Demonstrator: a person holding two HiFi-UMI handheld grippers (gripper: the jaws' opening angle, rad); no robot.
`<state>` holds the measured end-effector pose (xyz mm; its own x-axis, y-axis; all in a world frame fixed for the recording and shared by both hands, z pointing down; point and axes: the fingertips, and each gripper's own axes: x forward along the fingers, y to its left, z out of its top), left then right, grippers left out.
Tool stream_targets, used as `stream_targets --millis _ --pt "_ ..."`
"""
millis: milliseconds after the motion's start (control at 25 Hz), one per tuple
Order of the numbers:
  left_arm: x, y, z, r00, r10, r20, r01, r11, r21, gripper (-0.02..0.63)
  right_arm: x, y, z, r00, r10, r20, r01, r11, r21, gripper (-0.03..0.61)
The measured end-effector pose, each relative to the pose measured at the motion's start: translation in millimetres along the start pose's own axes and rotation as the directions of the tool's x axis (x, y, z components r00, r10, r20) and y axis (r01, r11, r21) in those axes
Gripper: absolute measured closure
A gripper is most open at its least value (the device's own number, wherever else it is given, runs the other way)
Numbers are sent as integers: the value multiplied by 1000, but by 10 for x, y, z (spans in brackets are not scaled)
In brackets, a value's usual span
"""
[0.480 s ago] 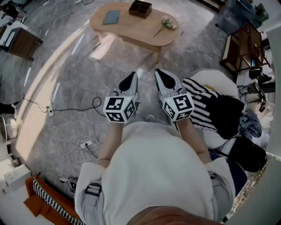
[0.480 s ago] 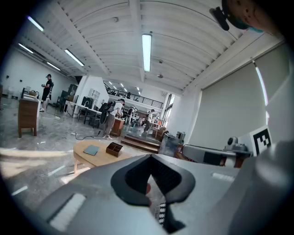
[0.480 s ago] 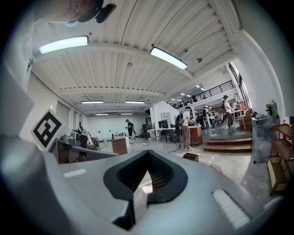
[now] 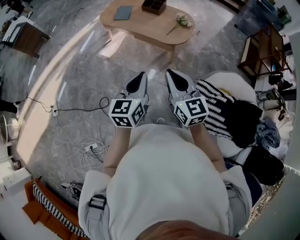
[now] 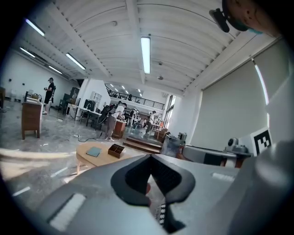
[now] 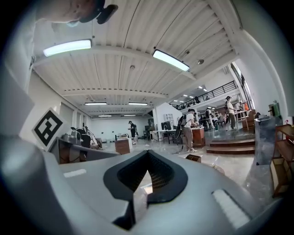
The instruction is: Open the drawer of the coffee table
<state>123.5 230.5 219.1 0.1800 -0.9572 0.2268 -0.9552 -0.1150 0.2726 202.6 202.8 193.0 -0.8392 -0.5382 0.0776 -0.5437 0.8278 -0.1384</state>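
The coffee table [image 4: 147,26] is a light wooden oval on thin legs at the far top of the head view. It carries a blue book [image 4: 123,13], a dark compartment box [image 4: 153,4] and a sprig of flowers [image 4: 182,21]. No drawer shows from here. My left gripper [image 4: 137,82] and right gripper [image 4: 172,79] are held side by side in front of my body, well short of the table, both shut with nothing between the jaws. In the left gripper view the table [image 5: 98,158] lies beyond the closed left gripper [image 5: 149,157]. The right gripper [image 6: 147,153] also looks out over the floor.
Cables and a power strip [image 4: 91,146] lie on the grey floor to my left. On my right is a white seat [image 4: 225,82] with a striped cloth [image 4: 216,110] over it, and a wooden shelf [image 4: 262,51] behind. People stand at desks far back [image 5: 110,121].
The coffee table sits slightly higher in the head view and the floor cables have shifted a little. Both grippers stay shut, side by side.
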Motion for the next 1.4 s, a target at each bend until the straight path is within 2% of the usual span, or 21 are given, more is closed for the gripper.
stream_targets --millis 160,360,640,800,1040,1400 --pt "-28 49 7 1000 23 6 -23 1000 -7 617 10 30 12 1000 26 -5 -26 1000 1 581" --pt "-56 295 -1 998 58 3 -57 997 -55 617 147 149 -38 995 92 -28 -92 995 25 580" --pt "257 758 115 998 56 0 -56 997 -54 617 698 49 -181 995 82 -57 -78 995 59 580" --pt "623 1235 246 1000 26 -13 -27 999 -45 617 1247 -84 -203 997 47 -54 -43 997 68 580" --pt "1225 2057 728 998 -37 -59 36 999 -27 617 2231 -395 113 998 -62 -19 64 995 76 580" --pt "2045 2855 1190 984 -145 -106 144 989 -13 617 3335 -725 312 983 -183 -13 183 980 74 580"
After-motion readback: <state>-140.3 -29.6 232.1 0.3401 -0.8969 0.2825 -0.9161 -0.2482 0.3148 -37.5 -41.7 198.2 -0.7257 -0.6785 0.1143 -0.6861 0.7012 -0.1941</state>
